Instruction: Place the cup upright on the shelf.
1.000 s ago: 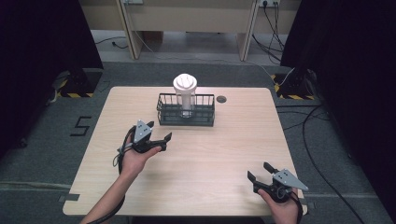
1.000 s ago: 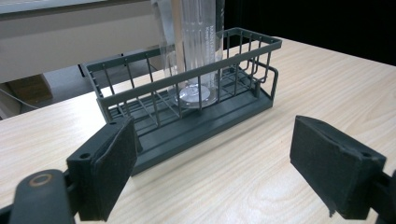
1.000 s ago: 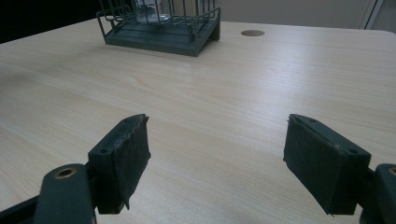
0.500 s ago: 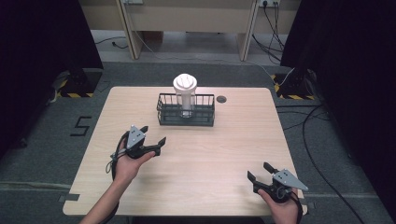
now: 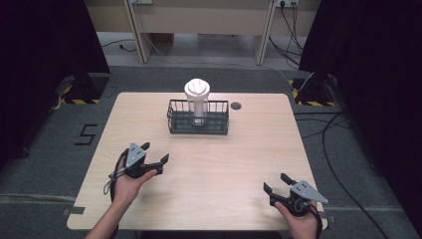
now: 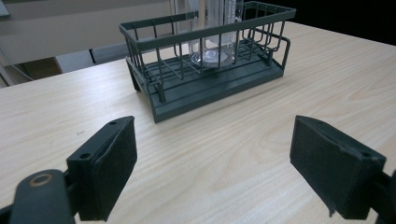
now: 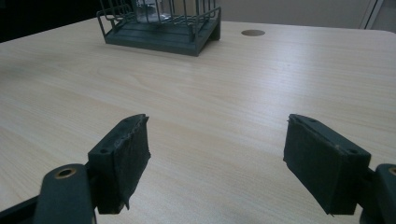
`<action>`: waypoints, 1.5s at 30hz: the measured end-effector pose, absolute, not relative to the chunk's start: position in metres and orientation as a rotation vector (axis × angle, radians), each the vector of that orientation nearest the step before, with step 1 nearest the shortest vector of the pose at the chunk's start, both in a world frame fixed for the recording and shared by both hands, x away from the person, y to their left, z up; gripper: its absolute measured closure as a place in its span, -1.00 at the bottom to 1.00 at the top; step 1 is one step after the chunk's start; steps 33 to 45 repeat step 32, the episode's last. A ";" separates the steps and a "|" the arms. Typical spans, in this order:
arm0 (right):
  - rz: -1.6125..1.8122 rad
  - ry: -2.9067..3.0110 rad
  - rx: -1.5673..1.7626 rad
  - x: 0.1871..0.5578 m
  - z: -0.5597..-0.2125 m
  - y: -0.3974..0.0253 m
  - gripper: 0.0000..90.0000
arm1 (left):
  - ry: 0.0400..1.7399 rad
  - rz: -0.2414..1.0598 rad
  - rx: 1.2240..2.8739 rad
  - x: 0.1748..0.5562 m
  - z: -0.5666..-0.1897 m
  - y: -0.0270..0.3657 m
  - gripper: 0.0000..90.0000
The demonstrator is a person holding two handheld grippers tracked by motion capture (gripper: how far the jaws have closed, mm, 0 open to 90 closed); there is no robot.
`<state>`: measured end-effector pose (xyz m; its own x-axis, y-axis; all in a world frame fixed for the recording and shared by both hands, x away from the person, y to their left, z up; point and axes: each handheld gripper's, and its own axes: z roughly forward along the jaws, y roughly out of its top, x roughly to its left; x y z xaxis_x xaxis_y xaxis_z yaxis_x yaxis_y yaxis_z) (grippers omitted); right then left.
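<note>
A dark wire basket [image 5: 198, 117] stands at the back middle of the wooden table [image 5: 249, 149]. Inside it a clear glass tumbler with a white lid [image 5: 197, 89] stands upright. In the left gripper view the basket [image 6: 205, 70] and the glass base [image 6: 210, 57] lie ahead of the jaws. My left gripper [image 5: 155, 153] hovers open over the table's front left, nothing between its pads [image 6: 105, 172]. My right gripper [image 5: 276, 183] is open near the front right edge, also empty, with its pads [image 7: 122, 161] wide apart and the basket [image 7: 161, 28] far ahead.
A round cable hole [image 5: 236, 105] sits in the table right of the basket. Cables run over the grey floor at the right [image 5: 338, 149]. Dark curtains flank both sides, and a wooden desk frame [image 5: 199, 20] stands behind the table.
My left gripper has drawn back from the basket toward the front left of the table, staying open. The right gripper has not moved.
</note>
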<state>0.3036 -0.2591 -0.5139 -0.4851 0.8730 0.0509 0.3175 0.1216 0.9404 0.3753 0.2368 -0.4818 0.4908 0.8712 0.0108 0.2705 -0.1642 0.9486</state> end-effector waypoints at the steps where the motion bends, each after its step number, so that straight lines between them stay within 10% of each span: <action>1: 1.364 1.874 1.148 0.304 -0.514 -0.259 -0.49 | 0.985 0.720 1.696 0.374 -0.483 0.238 -0.68; 45: 1.365 1.881 1.144 0.304 -0.514 -0.259 -0.50 | 1.071 0.742 1.628 0.341 -0.511 0.271 -0.66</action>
